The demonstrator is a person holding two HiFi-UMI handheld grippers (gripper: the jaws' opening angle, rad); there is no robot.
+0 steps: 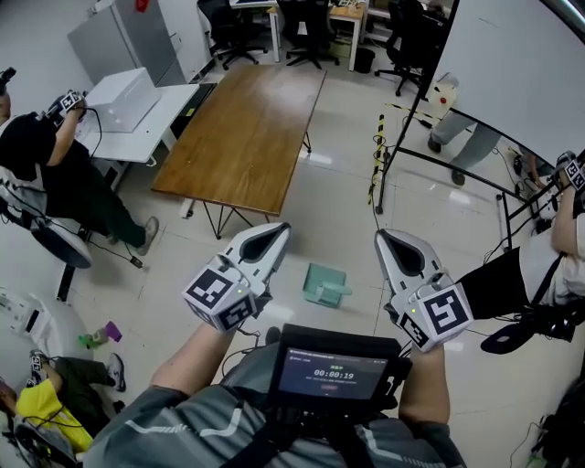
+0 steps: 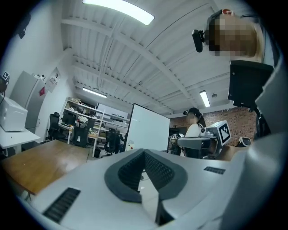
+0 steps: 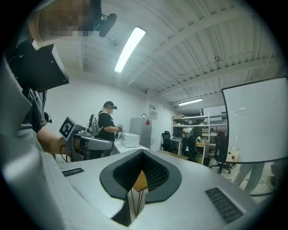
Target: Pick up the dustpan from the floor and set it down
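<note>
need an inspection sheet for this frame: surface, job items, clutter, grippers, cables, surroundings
Surface: pale glossy floor.
Job's things: teal dustpan lies on the floor, between the two grippers in the head view, not touched by either.
Clutter: small purple and green items on the floor at lower left.
Grippers: left gripper and right gripper both shut, nothing between the jaws, held level above the floor.
Cables: yellow-and-black striped line by the whiteboard stand; cannot tell if it is cable or tape.
Surroundings: wooden table, whiteboard, office chairs, seated person at left, another person at right.
</note>
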